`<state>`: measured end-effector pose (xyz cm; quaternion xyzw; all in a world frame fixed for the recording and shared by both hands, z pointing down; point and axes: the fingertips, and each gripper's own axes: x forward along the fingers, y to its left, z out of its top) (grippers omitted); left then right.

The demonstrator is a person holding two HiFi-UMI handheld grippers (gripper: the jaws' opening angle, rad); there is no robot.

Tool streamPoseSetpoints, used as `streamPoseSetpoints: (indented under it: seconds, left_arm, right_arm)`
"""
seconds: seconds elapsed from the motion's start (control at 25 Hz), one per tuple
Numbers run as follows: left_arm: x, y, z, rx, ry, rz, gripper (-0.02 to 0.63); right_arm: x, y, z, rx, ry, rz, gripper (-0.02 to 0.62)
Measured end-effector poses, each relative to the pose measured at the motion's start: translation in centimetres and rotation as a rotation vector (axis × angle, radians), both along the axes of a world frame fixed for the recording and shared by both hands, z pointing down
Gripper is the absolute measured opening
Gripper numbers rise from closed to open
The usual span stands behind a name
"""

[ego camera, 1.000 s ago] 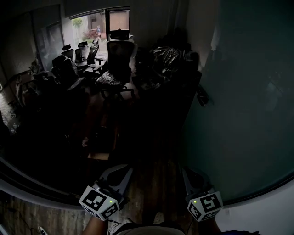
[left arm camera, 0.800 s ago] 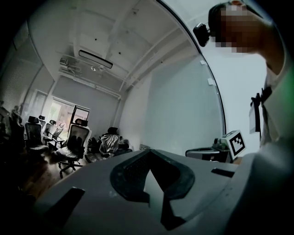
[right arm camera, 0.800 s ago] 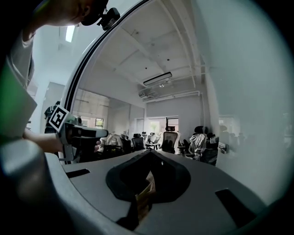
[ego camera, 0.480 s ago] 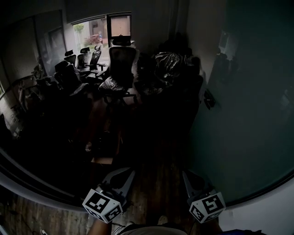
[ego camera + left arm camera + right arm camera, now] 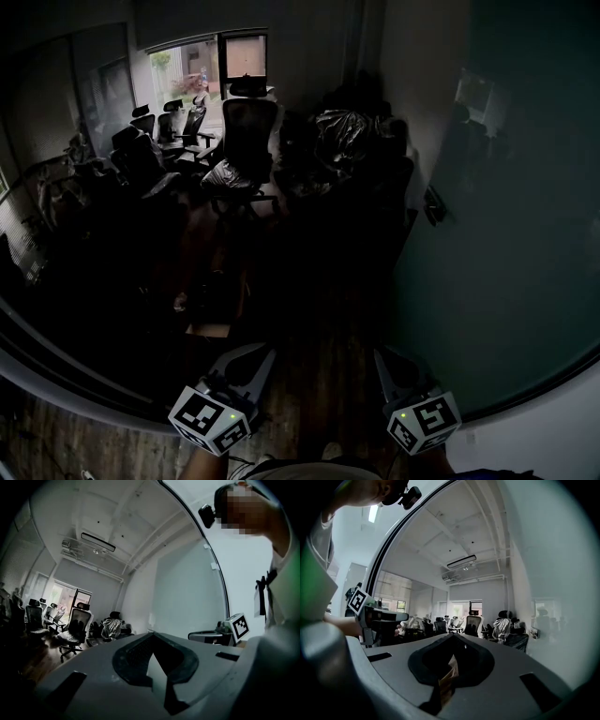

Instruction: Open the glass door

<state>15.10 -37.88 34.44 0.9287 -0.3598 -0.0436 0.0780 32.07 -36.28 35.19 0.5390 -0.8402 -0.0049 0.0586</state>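
The glass door (image 5: 506,262) is the large frosted pane on the right of the head view, with a small dark handle (image 5: 433,205) on its left side. My left gripper (image 5: 262,352) and right gripper (image 5: 380,357) are held low at the bottom of that view, side by side, both pointing level into the dark room. Neither touches the door, and the handle is well ahead of the right gripper. In the right gripper view the pane (image 5: 543,573) fills the right side, and the jaws meet with nothing between them. In the left gripper view the jaws also meet on nothing.
Several black office chairs (image 5: 246,117) and black bags (image 5: 345,131) crowd the dim room ahead. A bright window (image 5: 202,61) is at the back. Wooden floor (image 5: 314,375) lies between the grippers. The other gripper's marker cube (image 5: 238,626) shows at the right of the left gripper view.
The head view has shifted slightly, so the door handle sits a little further right. Both grippers stay in about the same place with their jaws together.
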Motion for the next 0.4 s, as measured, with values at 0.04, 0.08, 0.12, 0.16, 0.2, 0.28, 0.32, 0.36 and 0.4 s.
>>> streamPoseSetpoints:
  seconds: [0.04,0.08,0.12,0.16,0.2,0.28,0.32,0.36,0.4]
  left_arm:
    - [-0.05,0.04,0.01,-0.001,0.001,0.001,-0.003]
    - [-0.07,0.04,0.03,-0.003,0.002,0.001,-0.003]
    - [-0.05,0.0,0.05,-0.004,0.002,0.001,-0.003]
    - [-0.01,-0.07,0.06,-0.004,0.002,0.001,-0.003]
    - [0.01,-0.16,0.08,-0.005,0.001,0.0,-0.003]
    - [0.01,-0.33,0.14,-0.004,-0.001,0.003,-0.003]
    - [0.02,-0.39,0.19,-0.003,-0.004,0.007,-0.003]
    - [0.03,-0.44,0.24,-0.002,-0.008,0.011,-0.003]
    - [0.05,-0.48,0.29,-0.001,-0.011,0.015,-0.003]
  right_arm:
    - [-0.09,0.03,0.03,0.0,0.002,-0.002,0.0]
    - [-0.13,0.02,0.05,0.0,0.002,-0.003,-0.001]
    - [-0.12,-0.02,0.05,0.0,0.003,-0.003,0.0]
    - [-0.09,-0.11,0.04,0.0,0.005,-0.003,0.0]
    - [-0.06,-0.22,0.02,-0.001,0.006,-0.001,0.0]
    - [-0.05,-0.4,0.04,-0.004,0.006,0.005,0.0]
    - [-0.05,-0.43,0.09,-0.005,0.004,0.009,0.0]
    - [-0.04,-0.43,0.14,-0.006,0.004,0.012,0.0]
    - [-0.04,-0.42,0.19,-0.006,0.003,0.016,-0.001]
